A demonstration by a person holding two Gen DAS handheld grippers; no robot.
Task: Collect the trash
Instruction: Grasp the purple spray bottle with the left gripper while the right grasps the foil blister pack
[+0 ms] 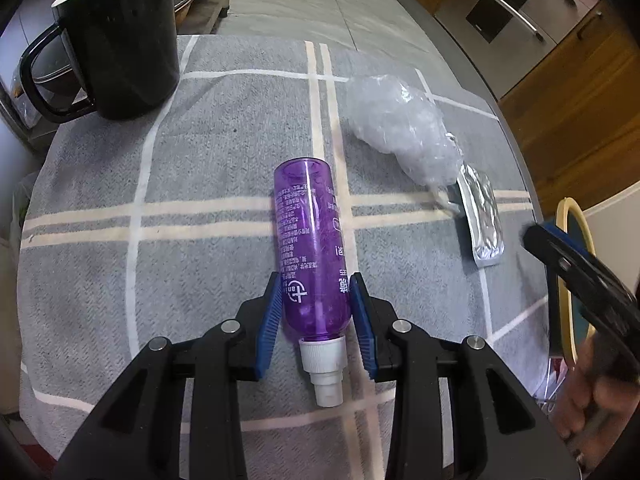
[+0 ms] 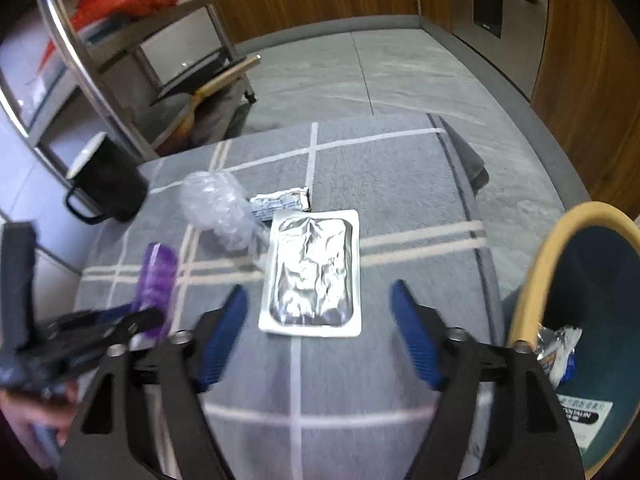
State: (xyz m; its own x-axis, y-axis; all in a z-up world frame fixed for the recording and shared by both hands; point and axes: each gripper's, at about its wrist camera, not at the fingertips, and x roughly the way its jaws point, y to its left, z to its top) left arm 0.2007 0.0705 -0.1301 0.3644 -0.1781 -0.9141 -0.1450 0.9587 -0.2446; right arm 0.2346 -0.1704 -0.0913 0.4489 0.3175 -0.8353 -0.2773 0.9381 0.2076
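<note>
Checked cloth (image 1: 200,184) covers the surface. Purple bottle (image 1: 310,240) lies on it between my left hand-held gripper's (image 1: 316,304) blue pads, which touch its sides. My right hand-held gripper (image 2: 320,320) hangs wide open over the foil pouch (image 2: 312,274).

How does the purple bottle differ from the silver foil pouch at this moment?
The purple bottle is round, see-through and lies between the left gripper's fingers; the silver foil pouch is flat, opaque and lies free ahead of the open right gripper. Both rest on the grey checked cloth.
</note>
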